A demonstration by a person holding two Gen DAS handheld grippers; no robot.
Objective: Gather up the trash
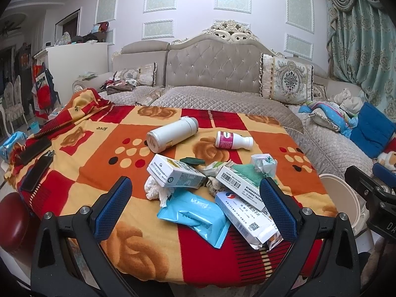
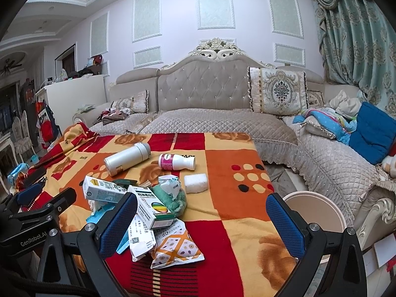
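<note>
A pile of trash lies on the blanket-covered table (image 1: pixel 94 163): a milk carton (image 1: pixel 175 172), crumpled tissue (image 1: pixel 157 190), a blue wipes pack (image 1: pixel 195 216), white medicine boxes (image 1: pixel 243 212), a green cloth (image 2: pixel 170 198) and a snack wrapper (image 2: pixel 177 250). A white thermos (image 1: pixel 170 135) and a pink-labelled bottle (image 1: pixel 232 139) lie behind it, and a white sponge (image 2: pixel 196 183) to the right. My left gripper (image 1: pixel 195 210) is open, its fingers either side of the pile's near part. My right gripper (image 2: pixel 201 225) is open and empty just right of the pile.
A round cream bin (image 2: pixel 314 210) stands off the table's right edge, between table and sofa (image 2: pixel 329 163). Two dark phones (image 1: pixel 37 173) lie on the table's left side. A grey tufted sofa (image 1: pixel 215 74) with cushions and clothes runs along the back.
</note>
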